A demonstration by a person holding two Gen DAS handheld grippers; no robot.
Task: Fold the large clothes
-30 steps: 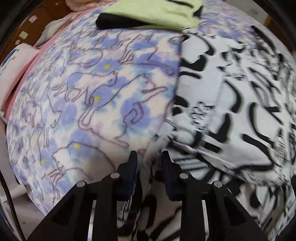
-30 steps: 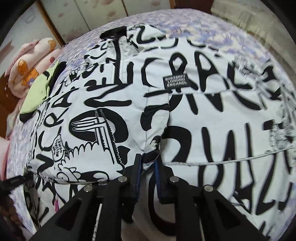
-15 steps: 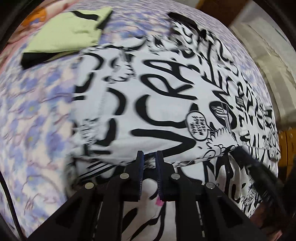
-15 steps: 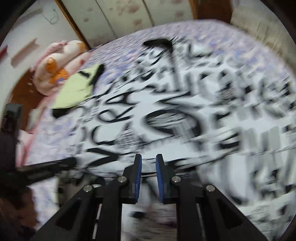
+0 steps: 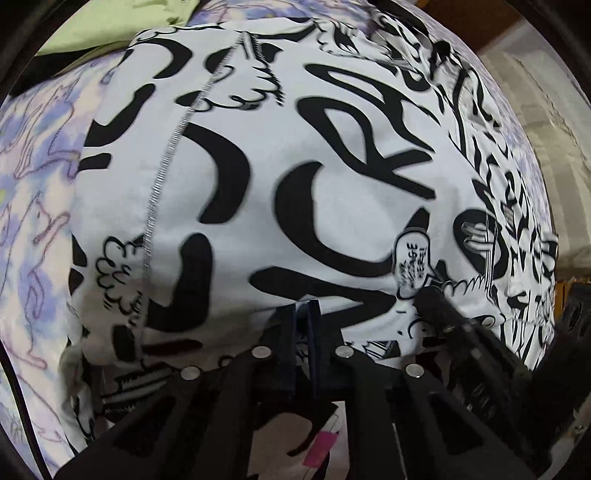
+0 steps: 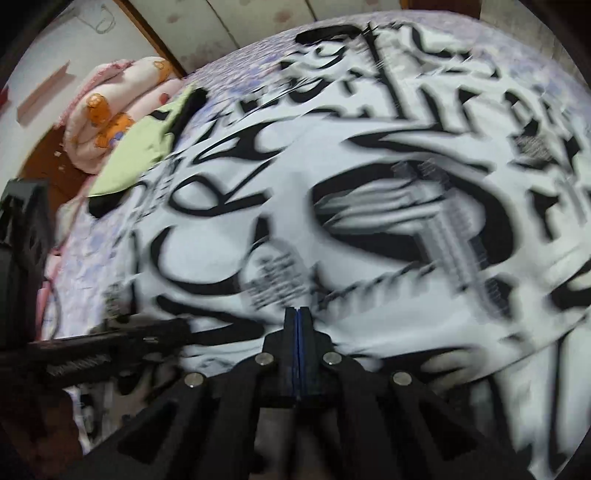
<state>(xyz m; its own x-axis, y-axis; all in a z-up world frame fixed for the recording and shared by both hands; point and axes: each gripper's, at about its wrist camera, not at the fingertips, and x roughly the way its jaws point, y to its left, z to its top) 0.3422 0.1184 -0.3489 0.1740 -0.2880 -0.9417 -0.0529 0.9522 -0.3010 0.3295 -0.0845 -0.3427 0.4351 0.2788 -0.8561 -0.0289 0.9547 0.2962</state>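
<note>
A large white garment [image 5: 295, 155] printed with black graffiti letters lies spread on the bed, folded over on itself; the right wrist view shows it [image 6: 332, 229] blurred. My left gripper [image 5: 304, 308] sits at the near folded edge, jaws closed down to a thin slit on the cloth, and a flap with a pink tag [image 5: 319, 448] hangs under it. My right gripper [image 6: 297, 310] is shut, blue pads touching; no cloth shows between them. Each gripper appears in the other's view: the right gripper [image 5: 428, 299] close beside the left, the left gripper [image 6: 177, 328] low on the left.
The bed has a purple cat-print blanket [image 5: 37, 177]. A folded green and black garment [image 6: 136, 155] lies at the far left, with a rolled pink quilt [image 6: 110, 107] behind it. Wardrobe doors [image 6: 258, 18] stand beyond the bed. The bed's right edge [image 5: 543, 155] drops to the floor.
Both grippers swung across the bed and sank toward the garment, ending close together. The left jaws narrowed on the cloth. The right jaws, with cloth between them a second ago, are now pressed together.
</note>
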